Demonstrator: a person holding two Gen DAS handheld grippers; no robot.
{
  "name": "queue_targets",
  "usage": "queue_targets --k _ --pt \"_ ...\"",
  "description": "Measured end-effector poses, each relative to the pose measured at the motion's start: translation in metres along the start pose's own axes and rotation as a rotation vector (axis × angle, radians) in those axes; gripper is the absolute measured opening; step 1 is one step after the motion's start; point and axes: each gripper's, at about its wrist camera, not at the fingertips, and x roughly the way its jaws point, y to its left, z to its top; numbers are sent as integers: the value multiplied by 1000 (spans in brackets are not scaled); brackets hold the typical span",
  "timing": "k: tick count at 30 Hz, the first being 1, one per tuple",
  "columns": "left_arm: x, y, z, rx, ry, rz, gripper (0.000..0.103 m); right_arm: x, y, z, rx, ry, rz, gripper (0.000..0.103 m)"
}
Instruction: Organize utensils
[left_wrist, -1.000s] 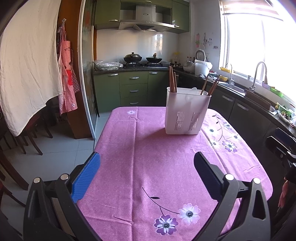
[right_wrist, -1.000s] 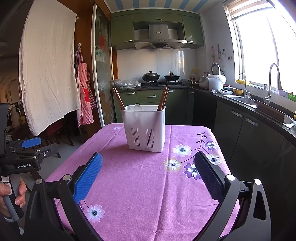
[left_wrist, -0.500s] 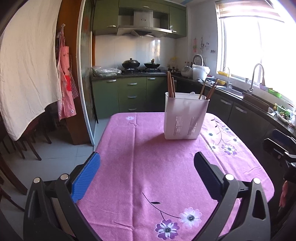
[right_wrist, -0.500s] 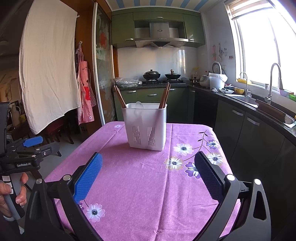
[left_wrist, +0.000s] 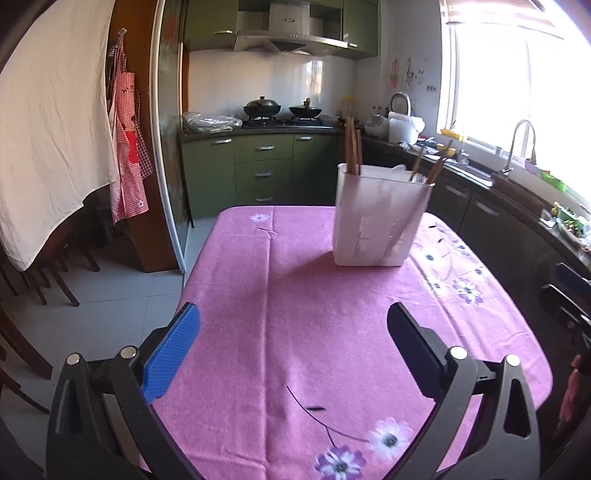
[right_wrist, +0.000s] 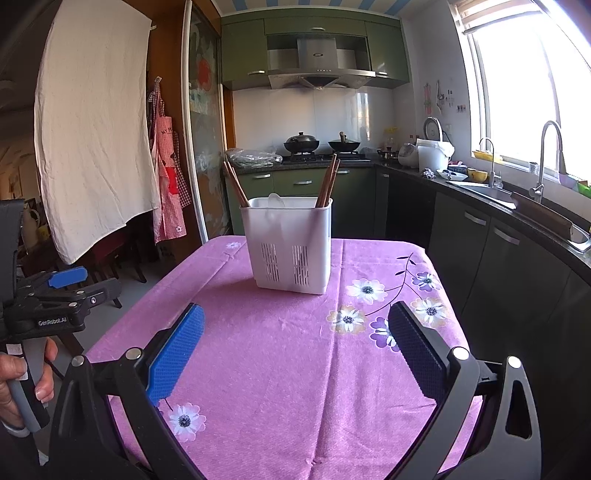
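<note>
left claw (left_wrist: 293, 332): spread wide, holding nothing, above the pink floral-clothed worktop (left_wrist: 295, 314) | right claw (right_wrist: 295, 334): spread wide, holding nothing | white slotted plastic utensil caddy (right_wrist: 290, 245): upright on the worktop at 12 o'clock from the right claw, well apart | brown wooden chopsticks (right_wrist: 327, 182): leaning inside the caddy
</note>
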Motion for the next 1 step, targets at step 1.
queue_targets --k 1 --pt "9 1 2 2 7 5 96 3 -1 -1 1 5 -2 98"
